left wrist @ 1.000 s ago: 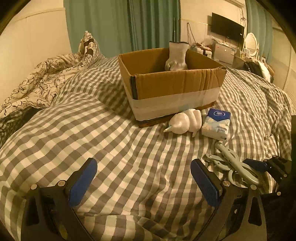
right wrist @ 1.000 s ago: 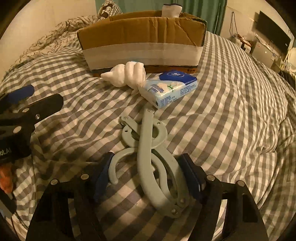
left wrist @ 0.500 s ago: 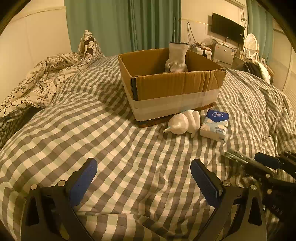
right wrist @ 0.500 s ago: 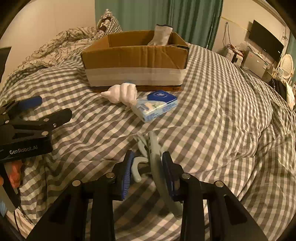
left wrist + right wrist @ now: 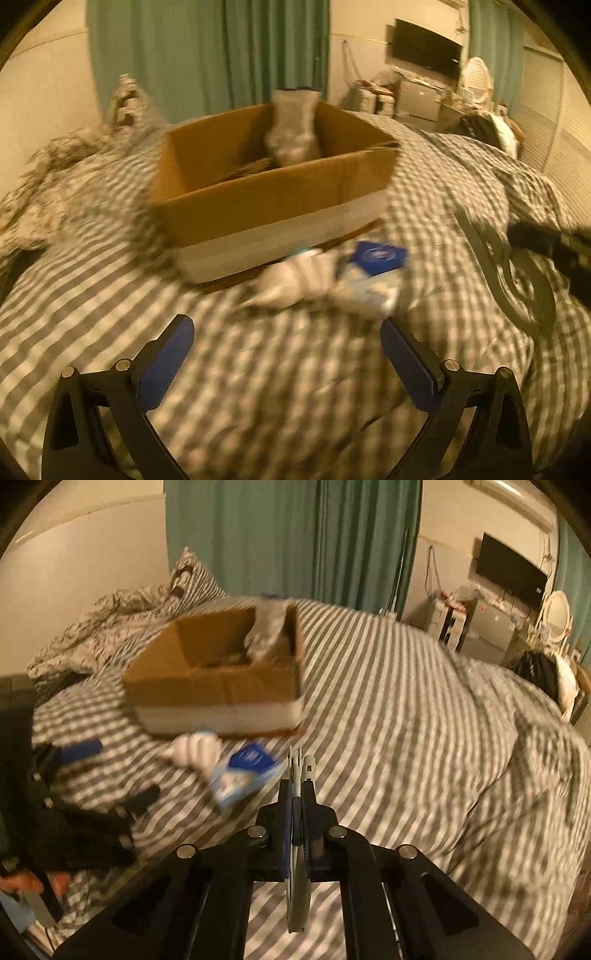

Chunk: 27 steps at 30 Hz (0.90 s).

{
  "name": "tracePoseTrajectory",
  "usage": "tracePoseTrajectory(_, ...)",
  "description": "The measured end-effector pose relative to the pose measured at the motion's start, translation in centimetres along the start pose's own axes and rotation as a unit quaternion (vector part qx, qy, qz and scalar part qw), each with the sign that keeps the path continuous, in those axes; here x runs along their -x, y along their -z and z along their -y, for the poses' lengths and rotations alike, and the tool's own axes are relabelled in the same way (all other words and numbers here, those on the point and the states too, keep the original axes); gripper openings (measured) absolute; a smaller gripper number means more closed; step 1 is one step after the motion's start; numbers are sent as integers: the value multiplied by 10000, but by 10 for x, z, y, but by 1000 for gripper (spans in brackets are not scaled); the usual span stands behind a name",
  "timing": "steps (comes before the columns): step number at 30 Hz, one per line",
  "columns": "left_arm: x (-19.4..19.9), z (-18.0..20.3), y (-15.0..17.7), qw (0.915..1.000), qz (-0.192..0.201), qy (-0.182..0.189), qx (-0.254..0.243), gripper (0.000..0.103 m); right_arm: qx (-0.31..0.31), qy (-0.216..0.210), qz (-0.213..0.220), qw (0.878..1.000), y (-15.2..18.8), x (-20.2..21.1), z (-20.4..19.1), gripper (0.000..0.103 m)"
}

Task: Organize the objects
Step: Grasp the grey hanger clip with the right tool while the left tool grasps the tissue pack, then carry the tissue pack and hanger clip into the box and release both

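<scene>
My right gripper [image 5: 295, 805] is clamped on the pale green plastic clip [image 5: 297, 871], held edge-on above the bed; only a thin sliver shows between the blue pads, its tip [image 5: 302, 766] poking out ahead. In the left wrist view the clip [image 5: 517, 273] hangs at the right as a dark looping outline, the gripper holding it cut off by the frame edge. My left gripper [image 5: 286, 354] has its jaws wide apart, holding nothing, low over the checked bedcover [image 5: 258, 387]. Both views are motion-blurred. Ahead lie a white ridged object [image 5: 295, 280], shape hard to make out, touching a blue-and-white tissue pack [image 5: 373, 273]. Behind them stands the open cardboard box [image 5: 266, 199], a pale item [image 5: 293, 125] upright inside. Curtains [image 5: 207, 55] and a wall television [image 5: 424, 50] lie beyond.
</scene>
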<state>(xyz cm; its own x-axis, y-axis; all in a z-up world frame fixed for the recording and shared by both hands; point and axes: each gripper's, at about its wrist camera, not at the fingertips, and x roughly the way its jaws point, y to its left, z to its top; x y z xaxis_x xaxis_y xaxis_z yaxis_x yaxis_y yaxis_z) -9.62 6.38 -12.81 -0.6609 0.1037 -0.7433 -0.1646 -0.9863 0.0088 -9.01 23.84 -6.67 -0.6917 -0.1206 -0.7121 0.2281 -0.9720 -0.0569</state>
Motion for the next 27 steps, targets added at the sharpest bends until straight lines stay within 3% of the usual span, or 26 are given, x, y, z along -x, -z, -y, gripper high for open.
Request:
tracePoseTrajectory(5,-31,37,-14,9989,-212,371,-200,103,-214,-62,149,9996,-14,-4,28,4)
tracePoseTrajectory(10,-69,56,-25,9971,-469,564,-198,102,-524,-218,-18,9984,0,-23,50,4)
tracePoseTrajectory(13,-79,69,-32,9972,-368,545,-349,100,-694,-324,-119,9970,7,-31,58,4)
tracePoseTrajectory(14,-81,74,-33,9966,-345,597,-442,98,-737,-358,-124,9966,8,-32,60,4)
tracePoseTrajectory(15,-83,77,-34,9959,-343,649,-528,86,-765,-383,-119,9963,9,-32,61,4)
tracePoseTrajectory(17,-92,81,-33,9947,-491,649,-636,81,-787,-404,-139,9960,11,-33,63,4)
tracePoseTrajectory(21,-91,68,-32,9952,-487,590,-608,50,-773,-376,-145,9962,13,-33,61,4)
tracePoseTrajectory(27,-63,50,-30,9948,-512,712,-511,34,-643,-283,-42,9975,11,-22,50,4)
